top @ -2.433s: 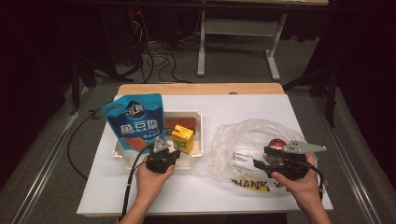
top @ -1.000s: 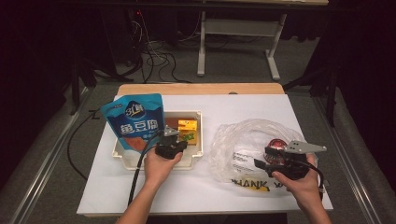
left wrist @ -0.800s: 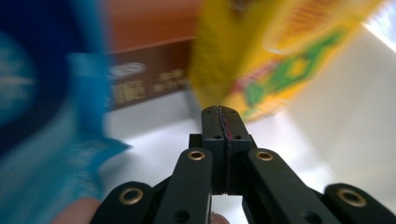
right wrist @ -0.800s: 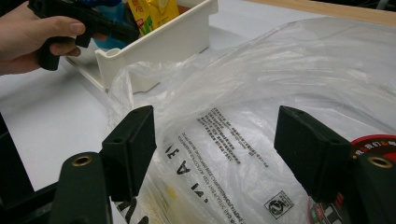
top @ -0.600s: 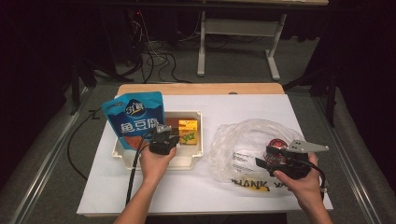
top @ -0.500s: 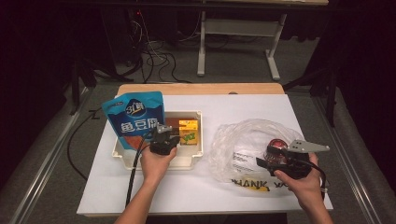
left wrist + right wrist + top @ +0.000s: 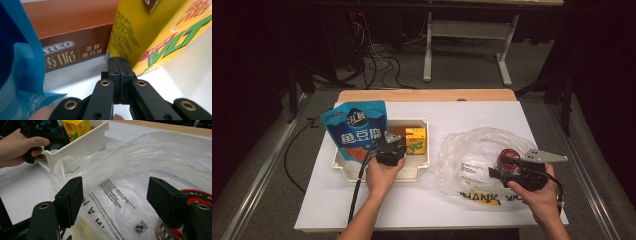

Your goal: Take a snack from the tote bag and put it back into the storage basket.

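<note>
Left gripper [image 7: 388, 146] sits inside the white bin [image 7: 419, 170], which stands on the left half of the tabletop [image 7: 422, 205], nearer the front edge than the back. From the left gripper view I read its jaws pressed flat together, nothing between them, tips just short of the yellow drink carton [image 7: 160, 32] and not gripping it. The carton stands in the bin's right half, tilted in that view, with a brown biscuit box [image 7: 75, 35] beside it toward the bin's back wall. A blue snack pouch [image 7: 357, 130] leans upright at the bin's left end, close beside the gripper.

Right gripper [image 7: 115, 195] is over the clear plastic bag [image 7: 472, 150] on the right half of the tabletop. Its jaws stand wide apart; I can't tell whether the pads touch the film. A red-lidded tub [image 7: 197, 195] lies inside the bag by the right-hand jaw.
</note>
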`<state>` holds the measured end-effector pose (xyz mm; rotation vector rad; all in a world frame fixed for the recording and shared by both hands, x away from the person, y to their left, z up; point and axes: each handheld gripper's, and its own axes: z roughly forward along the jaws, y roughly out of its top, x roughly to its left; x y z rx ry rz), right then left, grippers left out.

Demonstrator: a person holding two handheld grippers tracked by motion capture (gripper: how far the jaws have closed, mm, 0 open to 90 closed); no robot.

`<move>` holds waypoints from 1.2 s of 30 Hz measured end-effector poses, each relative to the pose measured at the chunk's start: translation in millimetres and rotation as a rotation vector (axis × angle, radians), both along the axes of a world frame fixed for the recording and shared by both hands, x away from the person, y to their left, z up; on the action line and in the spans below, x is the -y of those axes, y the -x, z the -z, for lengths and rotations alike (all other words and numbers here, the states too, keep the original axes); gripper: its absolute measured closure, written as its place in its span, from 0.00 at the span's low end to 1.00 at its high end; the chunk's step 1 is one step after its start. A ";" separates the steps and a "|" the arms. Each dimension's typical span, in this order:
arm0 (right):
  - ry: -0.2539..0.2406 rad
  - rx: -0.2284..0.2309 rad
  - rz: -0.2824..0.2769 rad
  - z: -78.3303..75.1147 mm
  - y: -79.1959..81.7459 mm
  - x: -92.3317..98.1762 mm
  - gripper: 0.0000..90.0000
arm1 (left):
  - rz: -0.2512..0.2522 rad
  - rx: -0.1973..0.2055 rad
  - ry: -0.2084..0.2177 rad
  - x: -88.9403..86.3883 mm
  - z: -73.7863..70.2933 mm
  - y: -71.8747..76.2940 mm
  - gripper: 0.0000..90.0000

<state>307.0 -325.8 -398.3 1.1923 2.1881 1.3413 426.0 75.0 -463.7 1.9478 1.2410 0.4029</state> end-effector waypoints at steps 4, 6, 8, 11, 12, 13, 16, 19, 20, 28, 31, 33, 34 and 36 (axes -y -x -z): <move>-0.002 0.006 0.027 -1.9 0.8 4.5 0.34 | 0.005 0.001 0.001 -2.8 -0.5 2.0 1.00; -0.006 0.014 0.047 -2.6 0.4 9.9 0.34 | 0.013 0.012 0.001 -3.5 -1.2 5.4 1.00; -0.008 0.015 0.068 -2.9 0.3 14.3 0.34 | 0.023 0.020 -0.001 -5.5 -3.0 9.5 0.95; 0.000 0.019 0.101 -2.0 -0.2 22.3 0.34 | 0.020 0.043 0.045 -14.0 -11.5 19.4 0.92; 0.006 0.022 0.107 -1.7 -0.6 23.6 0.34 | 0.026 0.055 0.051 -16.2 -14.3 22.4 0.90; 0.006 0.018 0.116 -1.4 -0.6 24.5 0.34 | 0.026 0.065 0.049 -17.5 -16.3 25.0 0.86; 0.017 0.018 0.130 0.2 -1.8 27.2 0.34 | 0.021 0.089 0.052 -22.8 -25.9 36.9 0.75; 0.027 0.017 0.142 2.1 -3.3 29.4 0.34 | 0.038 0.097 0.106 -29.4 -34.4 46.6 0.70; 0.026 0.014 0.151 2.8 -3.4 29.8 0.34 | 0.038 0.097 0.106 -29.4 -34.4 46.6 0.68; 0.054 0.006 0.185 8.4 -6.4 33.9 0.32 | 0.066 0.155 0.192 -39.1 -55.0 72.0 0.44; 0.061 0.010 0.187 9.4 -7.0 34.9 0.31 | 0.078 0.175 0.188 -40.8 -58.5 78.0 0.38; 0.062 0.008 0.198 9.7 -7.1 37.2 0.30 | 0.087 0.194 0.199 -44.9 -60.4 84.0 0.31; 0.061 0.007 0.203 9.9 -7.3 37.7 0.30 | 0.080 0.204 0.196 -46.9 -60.5 86.4 0.29; 0.062 0.000 0.215 11.0 -8.0 38.7 0.28 | 0.073 0.209 0.202 -49.3 -60.2 88.0 0.24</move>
